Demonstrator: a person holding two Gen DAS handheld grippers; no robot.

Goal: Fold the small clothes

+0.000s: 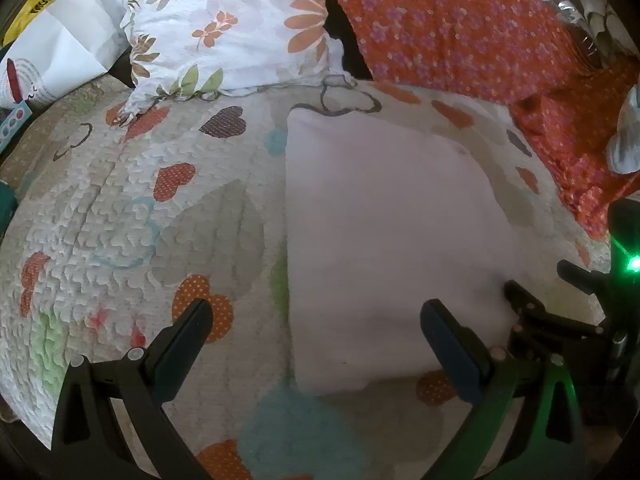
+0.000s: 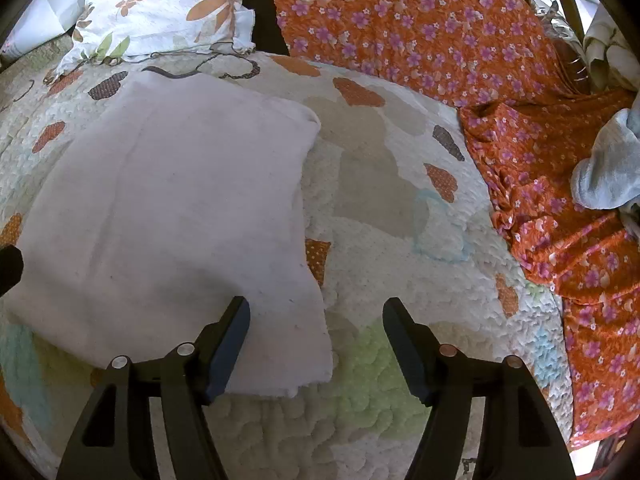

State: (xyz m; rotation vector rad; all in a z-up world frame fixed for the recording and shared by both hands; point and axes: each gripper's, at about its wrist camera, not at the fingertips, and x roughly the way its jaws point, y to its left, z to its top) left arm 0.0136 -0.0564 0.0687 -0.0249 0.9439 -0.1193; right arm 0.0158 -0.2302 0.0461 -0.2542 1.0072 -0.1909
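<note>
Holding both tools over the bed, I see my right gripper with jaws apart, nothing clamped, straddling the lower right corner of the cloth. My left gripper is likewise spread and empty, above the cloth's lower left edge. That pale folded piece lies flat on the quilt, long axis running from frame bottom toward the pillow up top. Orange fabric fills the upper right.

light: soft daylight, bright | shadows: faint | edges: fisheye-bent, dark corners | left view: slightly blurred
</note>
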